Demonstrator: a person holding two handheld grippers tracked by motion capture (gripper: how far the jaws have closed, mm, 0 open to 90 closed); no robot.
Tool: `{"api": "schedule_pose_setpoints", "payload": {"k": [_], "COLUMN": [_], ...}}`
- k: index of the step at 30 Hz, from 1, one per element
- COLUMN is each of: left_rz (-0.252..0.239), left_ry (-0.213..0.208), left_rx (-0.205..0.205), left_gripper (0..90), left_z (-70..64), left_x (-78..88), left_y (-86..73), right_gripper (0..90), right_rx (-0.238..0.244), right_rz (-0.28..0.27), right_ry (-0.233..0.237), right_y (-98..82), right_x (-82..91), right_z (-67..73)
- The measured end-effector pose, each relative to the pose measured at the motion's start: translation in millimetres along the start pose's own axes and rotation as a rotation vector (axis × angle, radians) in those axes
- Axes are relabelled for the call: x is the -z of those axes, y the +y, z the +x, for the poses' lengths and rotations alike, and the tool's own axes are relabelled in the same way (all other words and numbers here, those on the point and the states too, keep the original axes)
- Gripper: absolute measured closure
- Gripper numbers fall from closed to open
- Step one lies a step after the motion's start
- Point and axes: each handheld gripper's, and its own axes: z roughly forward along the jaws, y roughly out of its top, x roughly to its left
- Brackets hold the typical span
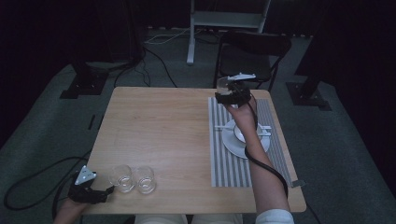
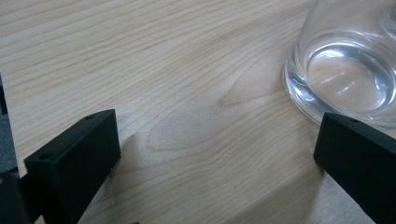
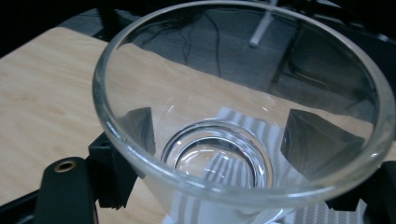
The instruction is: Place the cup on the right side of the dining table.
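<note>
My right gripper (image 1: 232,95) is shut on a clear glass (image 1: 225,84), held just above the far end of a striped placemat (image 1: 224,163). In the right gripper view the glass (image 3: 233,140) stands upright between the two jaws, its open rim towards the camera. Two more clear glasses (image 1: 121,178) (image 1: 144,179) stand side by side near the table's front left edge. My left gripper (image 1: 106,192) lies open just left of them. In the left gripper view the nearer glass (image 2: 345,74) sits beside the right jaw, not between the jaws.
A white cup on a saucer (image 1: 233,144) with a spoon (image 1: 266,130) lies on the placemat under my right forearm. A dark chair (image 1: 252,51) stands beyond the far edge of the wooden table (image 1: 159,130). Cables run across the floor.
</note>
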Motion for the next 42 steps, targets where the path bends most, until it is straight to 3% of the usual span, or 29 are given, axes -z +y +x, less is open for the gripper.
{"api": "schedule_pose_setpoints", "payload": {"k": [6, 15, 19, 24, 27, 31, 42], "left_rz": [0.001, 0.000, -0.001, -0.001, -0.001, -0.001, -0.002], "left_ry": [0.000, 0.002, 0.002, 0.002, 0.003, 0.004, 0.007], "left_rx": [-0.001, 0.000, 0.001, 0.002, 0.004, 0.005, 0.008], "left_gripper": [0.8, 0.8, 0.8, 0.8, 0.8, 0.8, 0.8], "left_z": [0.0, -0.1, -0.3, -0.3, -0.3, -0.4, -0.9], "left_x": [0.1, 0.0, 0.2, 0.1, 0.1, 0.2, 0.5], "left_y": [0.0, -0.1, -0.3, -0.2, -0.2, -0.3, -0.8], "right_gripper": [21.3, 21.3, 21.3, 21.2, 21.2, 21.2, 21.1], "right_rx": [-0.048, -0.150, -0.142, -0.173, -0.200, -0.235, -0.266], "right_rz": [0.041, 0.108, 0.142, 0.165, 0.222, 0.254, 0.358], "right_ry": [-0.049, -0.107, -0.134, -0.143, -0.181, -0.197, -0.239], "right_y": [-4.8, -28.5, -34.1, -36.8, -39.3, -45.5, -60.1], "right_x": [-13.6, -42.1, -53.0, -65.0, -81.6, -93.1, -119.6], "right_z": [-21.0, -54.2, -59.0, -66.0, -73.2, -80.5, -84.9]}}
